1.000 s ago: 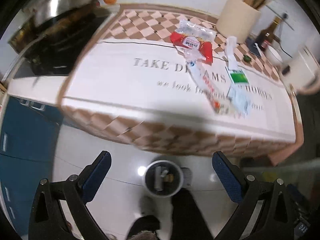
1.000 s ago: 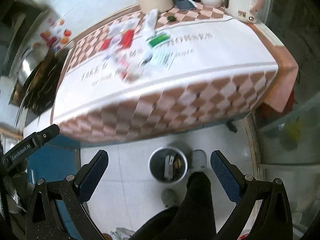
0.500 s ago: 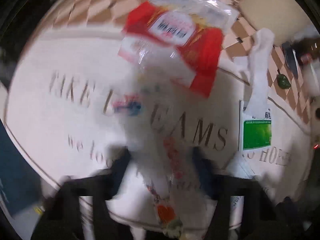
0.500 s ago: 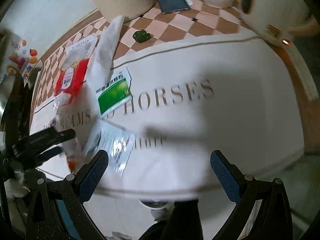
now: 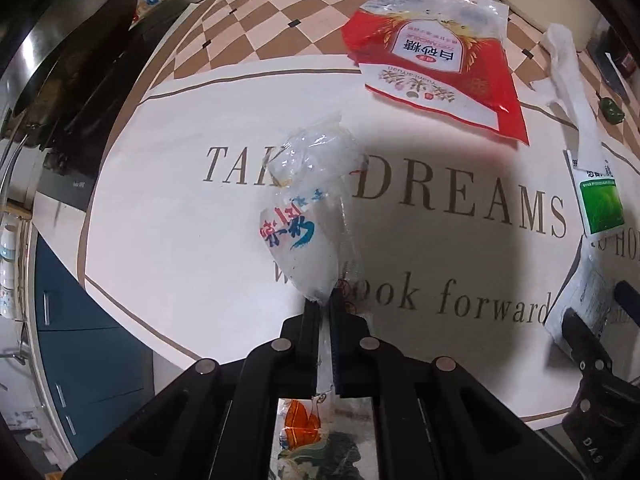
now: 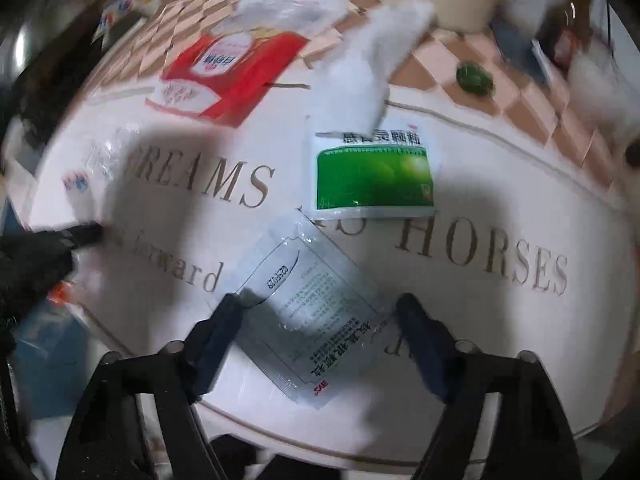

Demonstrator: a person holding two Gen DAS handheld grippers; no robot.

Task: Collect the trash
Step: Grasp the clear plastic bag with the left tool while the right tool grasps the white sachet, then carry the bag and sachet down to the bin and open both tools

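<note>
My left gripper [image 5: 325, 307] is shut on a clear plastic wrapper [image 5: 308, 216] with red and blue print, which stands up from the jaws over the white tablecloth [image 5: 180, 240]. My right gripper [image 6: 320, 312] is open, its fingers on either side of a silver sachet [image 6: 308, 312] lying flat near the table's front edge. A green-and-white sachet [image 6: 372, 176], a white crumpled wrapper [image 6: 372, 68] and a red-and-clear bag [image 5: 436, 52] lie farther back.
A small green object [image 6: 474, 76] sits on the checkered border at the back right. A dark stove and pan [image 5: 60, 72] stand at the left. Blue cabinets [image 5: 80, 328] are below the table edge. The left gripper [image 6: 48, 248] shows at the far left of the right wrist view.
Both grippers moved from above the floor bin up to the table. The left gripper has closed on the clear wrapper. The right gripper has come down around the silver sachet.
</note>
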